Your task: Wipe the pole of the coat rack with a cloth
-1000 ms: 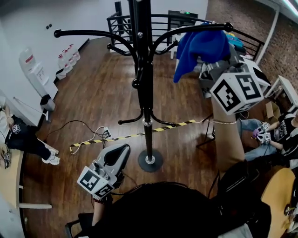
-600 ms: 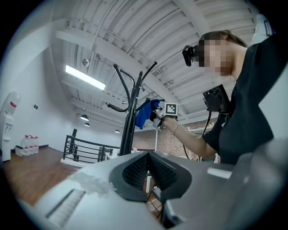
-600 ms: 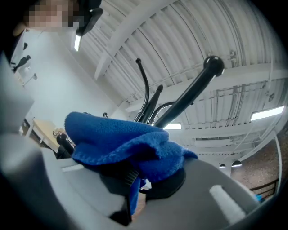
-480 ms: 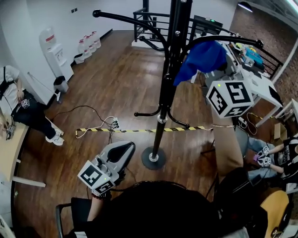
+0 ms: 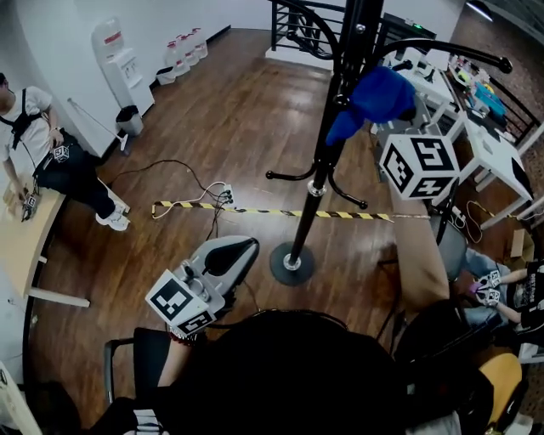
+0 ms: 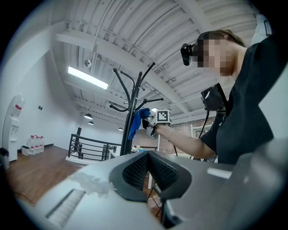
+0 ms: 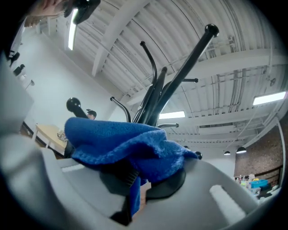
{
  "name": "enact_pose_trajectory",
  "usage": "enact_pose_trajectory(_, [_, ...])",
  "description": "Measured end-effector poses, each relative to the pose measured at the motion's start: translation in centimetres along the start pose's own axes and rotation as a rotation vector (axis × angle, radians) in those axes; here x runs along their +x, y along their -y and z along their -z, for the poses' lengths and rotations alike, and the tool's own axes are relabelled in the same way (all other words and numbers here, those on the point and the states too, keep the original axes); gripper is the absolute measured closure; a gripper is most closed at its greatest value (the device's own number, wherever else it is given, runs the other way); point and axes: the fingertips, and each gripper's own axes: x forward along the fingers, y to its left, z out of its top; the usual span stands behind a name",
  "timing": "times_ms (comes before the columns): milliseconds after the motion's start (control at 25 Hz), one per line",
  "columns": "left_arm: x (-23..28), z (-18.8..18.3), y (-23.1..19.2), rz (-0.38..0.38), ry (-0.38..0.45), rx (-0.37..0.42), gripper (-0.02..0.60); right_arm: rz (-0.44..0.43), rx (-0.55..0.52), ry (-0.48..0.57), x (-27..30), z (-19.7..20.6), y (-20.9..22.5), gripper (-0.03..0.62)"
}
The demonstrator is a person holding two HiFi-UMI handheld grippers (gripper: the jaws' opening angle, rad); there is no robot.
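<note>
The right gripper (image 7: 135, 179) has its jaws clamped on a blue cloth (image 7: 130, 143). The fabric is pinched between the ribbed pads and bunches up over both jaw tips, with a short tail hanging down in the slot between them. In the head view this gripper is held high, just to the right of the coat rack's black pole (image 5: 327, 161), and the cloth's hanging edge reaches the pole at about the height of the upper hooks. Whether it presses against the metal cannot be told. The right forearm (image 5: 418, 255) comes up from below, right of the pole.

The left gripper (image 6: 148, 166) has its jaws drawn together, pads meeting at the tips, with nothing between them. It is held low, down and to the left of the pole's round base (image 5: 291, 263), and apart from it.

Two low curved hooks (image 5: 293, 175) branch from the pole below the cloth. Behind the base, a strip of yellow-and-black tape (image 5: 255, 211) runs across the wooden floor (image 5: 212, 119), passing behind the pole. A power strip (image 5: 223, 194) with loose cables lies left of the pole. Farther left, a person (image 5: 51, 161) sits at a desk (image 5: 17, 246). A water dispenser (image 5: 119, 55) stands by the wall beyond, and a black railing (image 5: 297, 25) crosses behind the pole's top.
</note>
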Motion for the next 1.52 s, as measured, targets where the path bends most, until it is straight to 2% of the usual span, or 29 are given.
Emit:
enact_pose_trajectory(80, [0.1,0.2,0.2,0.009,-0.007,-0.005,0.577,0.010,0.035,-0.012,-0.3,1.6,-0.5,0.576])
enact_pose_trajectory(280, [0.6,0.7,1.3,0.045,-0.019,-0.009,0.577,0.026,0.063,-0.147,-1.4,7.4,-1.6,0.576])
enact_pose_trajectory(400, [0.6,0.4,1.3,0.051,-0.022,-0.008,0.577,-0.018,-0.005,-0.238,-1.7,10.1,-2.0,0.576])
enact_pose_trajectory(640, [0.6,1.0,0.8,0.045,-0.031,-0.017,0.577,-0.128,-0.159,-0.492,-3.0,16.3,-4.1,0.576])
enact_pose_trajectory(880, [0.7,1.3,0.7,0.042,-0.033,-0.025,0.577,-0.291,-0.305,-0.717,-5.4,22.5,-7.1,0.576])
enact_pose_trajectory(1120, [0.6,1.3,0.4,0.021,-0.034,-0.028,0.577,-0.346,-0.301,-0.782,-7.2,25.5,-8.8,0.574])
enact_pose_trajectory(1240, [0.4,1.5,0.4,0.017,-0.036,-0.033,0.577,-0.411,-0.380,-0.848,-8.6,28.0,-10.0,0.574])
enact_pose_trajectory(1360, [-0.1,1.4,0.2,0.012,-0.040,-0.040,0.577,-0.412,-0.441,-0.855,-9.1,28.6,-10.3,0.574])
enact_pose_trajectory(1520, [-0.2,1.5,0.2,0.009,-0.048,-0.042,0.577,-0.397,-0.414,-0.894,-10.1,28.6,-9.4,0.574])
